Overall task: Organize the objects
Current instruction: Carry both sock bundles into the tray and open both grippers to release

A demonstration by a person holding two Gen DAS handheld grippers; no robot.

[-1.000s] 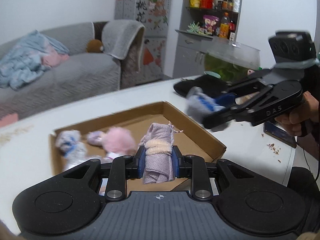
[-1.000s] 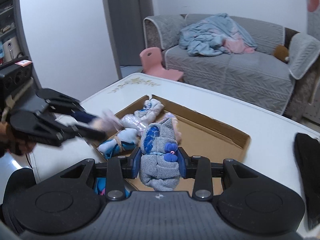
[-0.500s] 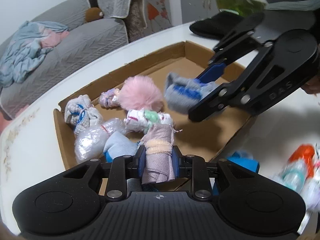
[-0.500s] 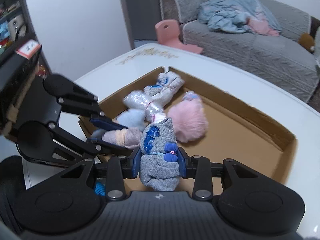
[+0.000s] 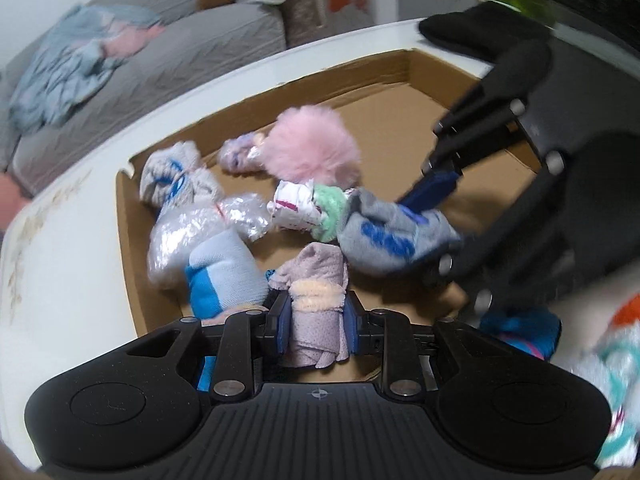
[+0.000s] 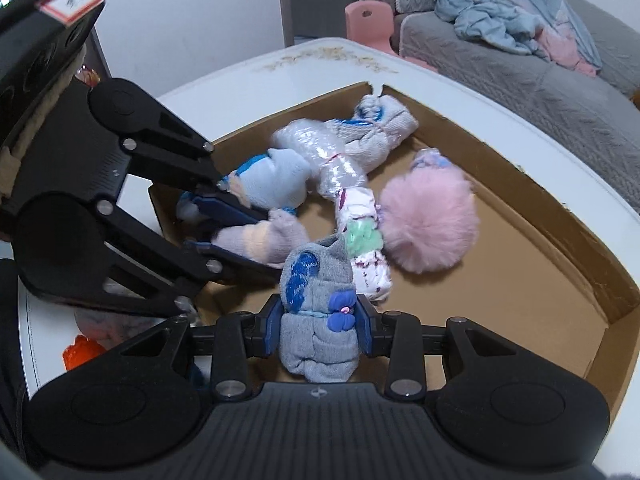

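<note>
Lilac sock bundle (image 5: 316, 312), rolled, banded in peach, upright and clamped between the left tongs' pads; grey sock bundle (image 6: 318, 328), blue-patterned with a small purple flower, pinched likewise in the right tongs. Cardboard tray (image 6: 540, 280), shallow and open, lies beneath and ahead of both tongs.

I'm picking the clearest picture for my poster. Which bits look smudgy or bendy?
Left wrist view: the black tool coming in from the right and the grey sock bundle it grips are smeared by motion. Right wrist view: sharper, but the cardboard box rim curves from the fisheye lens.
</note>
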